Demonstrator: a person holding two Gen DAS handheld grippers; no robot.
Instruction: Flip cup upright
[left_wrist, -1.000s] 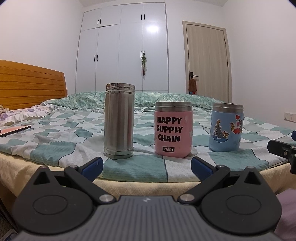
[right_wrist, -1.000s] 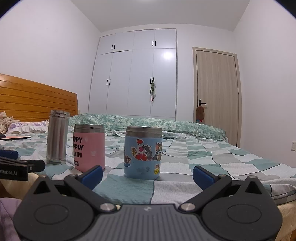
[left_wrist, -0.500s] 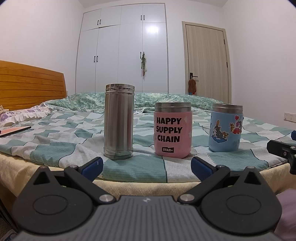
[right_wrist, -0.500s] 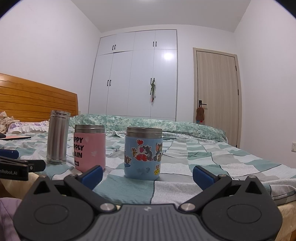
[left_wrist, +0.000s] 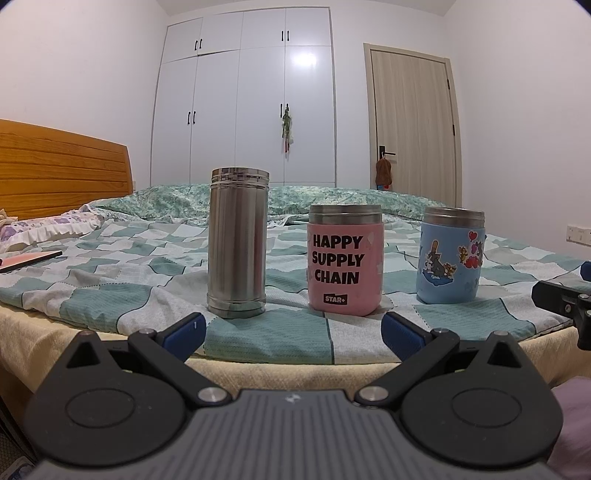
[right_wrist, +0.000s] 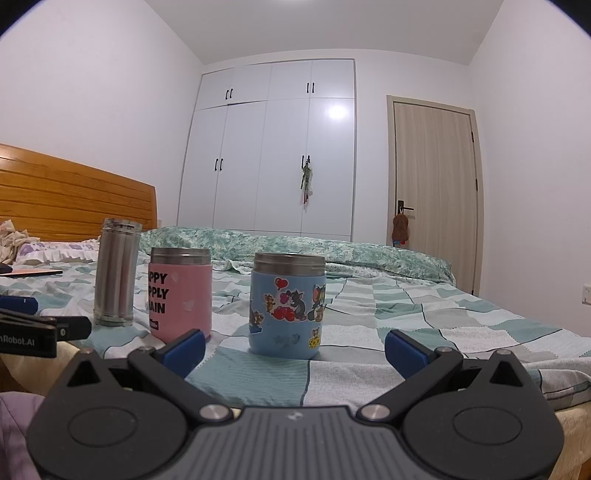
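Now, scene: steel cup (left_wrist: 237, 243), pink cup (left_wrist: 344, 265) and blue cup (right_wrist: 287, 305) stand in a row on the bed (left_wrist: 110, 295).
Grippers: left gripper (left_wrist: 291, 328) and right gripper (right_wrist: 294, 347) both spread wide, empty.
Judgement: all already look upright; I cannot tell which needs flipping.
Advice: grip mid-body, turn slowly on soft bedding.

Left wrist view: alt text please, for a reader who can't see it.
Three cups stand upright in a row on a checked bedspread: a steel cup, a pink cup and a blue cartoon cup. The open left gripper faces them, touching nothing.
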